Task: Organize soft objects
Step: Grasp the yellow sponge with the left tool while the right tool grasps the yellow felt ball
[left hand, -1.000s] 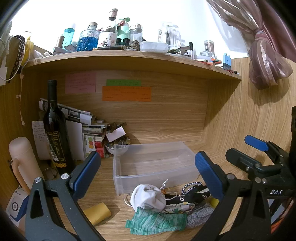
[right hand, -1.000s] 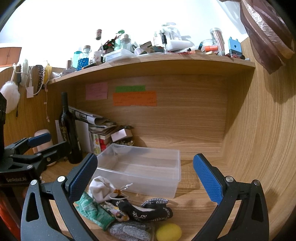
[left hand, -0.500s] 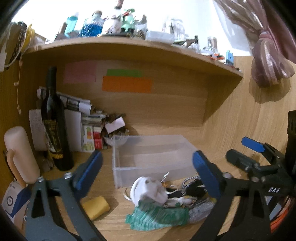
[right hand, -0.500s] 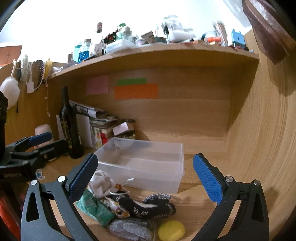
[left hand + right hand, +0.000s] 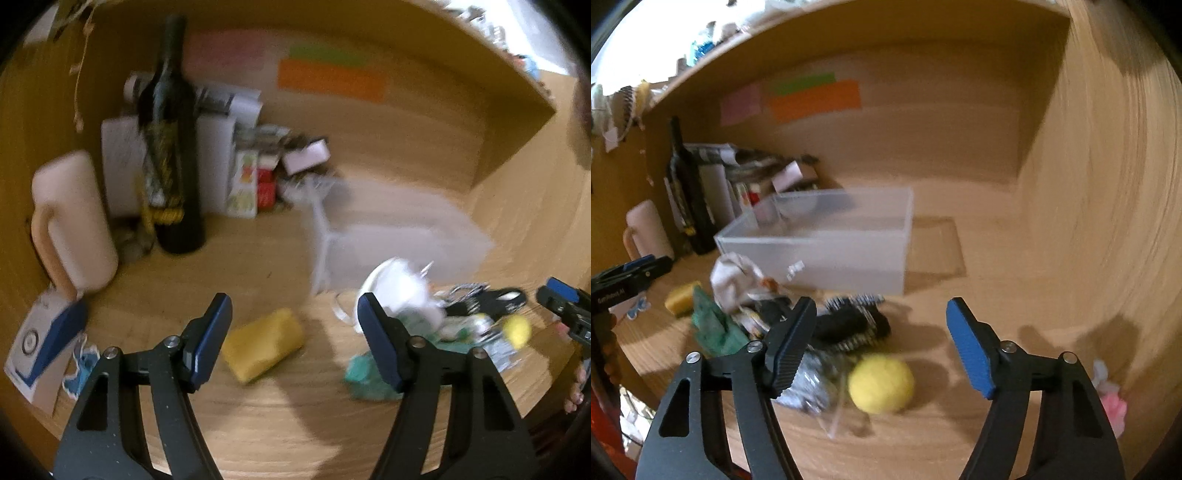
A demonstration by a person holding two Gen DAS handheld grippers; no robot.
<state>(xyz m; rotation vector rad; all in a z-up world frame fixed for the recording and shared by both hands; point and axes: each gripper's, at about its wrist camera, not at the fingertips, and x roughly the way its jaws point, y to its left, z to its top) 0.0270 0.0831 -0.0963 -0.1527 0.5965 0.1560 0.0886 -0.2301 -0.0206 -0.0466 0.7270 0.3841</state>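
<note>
A pile of soft things lies on the wooden desk in front of a clear plastic bin point(image 5: 827, 240): a white cloth point(image 5: 733, 280), a green cloth point(image 5: 714, 330), a black patterned sock point(image 5: 849, 325), a grey item point(image 5: 809, 387) and a yellow ball point(image 5: 881, 384). A yellow sponge point(image 5: 264, 343) lies apart to the left. My left gripper point(image 5: 295, 332) is open above the sponge. My right gripper point(image 5: 881, 343) is open just above the ball. Both are empty. The bin point(image 5: 399, 236) also shows blurred in the left wrist view.
A dark wine bottle point(image 5: 170, 147), a cream jug point(image 5: 70, 221), papers and small boxes point(image 5: 247, 184) stand at the back left. A white and blue box point(image 5: 40, 343) lies at the left edge. A pink soft thing point(image 5: 1113, 402) lies at the right.
Both grippers have dropped and tilted down toward the desk. The left one has swung left over the yellow sponge; the right one has closed in on the yellow ball.
</note>
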